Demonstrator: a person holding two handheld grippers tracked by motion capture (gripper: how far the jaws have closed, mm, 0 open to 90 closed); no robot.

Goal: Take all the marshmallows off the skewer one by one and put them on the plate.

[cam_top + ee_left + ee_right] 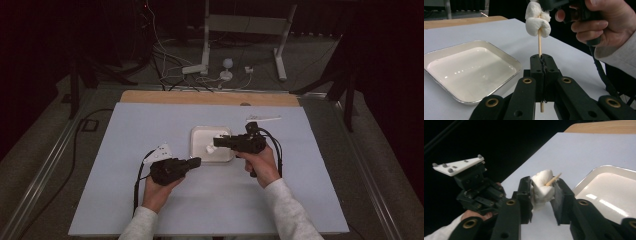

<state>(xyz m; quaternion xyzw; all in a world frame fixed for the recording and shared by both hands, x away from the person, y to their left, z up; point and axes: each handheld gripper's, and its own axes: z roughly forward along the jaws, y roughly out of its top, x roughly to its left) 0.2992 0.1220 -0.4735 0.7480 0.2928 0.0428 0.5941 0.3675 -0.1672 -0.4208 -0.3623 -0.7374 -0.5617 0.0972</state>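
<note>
The table [150, 200] in front of you was covered by a pale sheet, and near its middle sat a shallow white tray [197, 150], bare inside. Your left gripper [195, 161] stood just in front of the tray's near left corner, its jaws pressed fully together on a thin wooden stick [539, 47] that rose upright from between them. Your right gripper [216, 142] reached in over the tray from the right, and its jaws were squeezed against a white marshmallow [543, 188], denting its sides. In the left gripper view the marshmallow [537, 18] sat on the upper part of the stick, above the tray's right edge. In the right gripper view the stick's tip [554, 179] poked out through the marshmallow's top between the two jaws.
</note>
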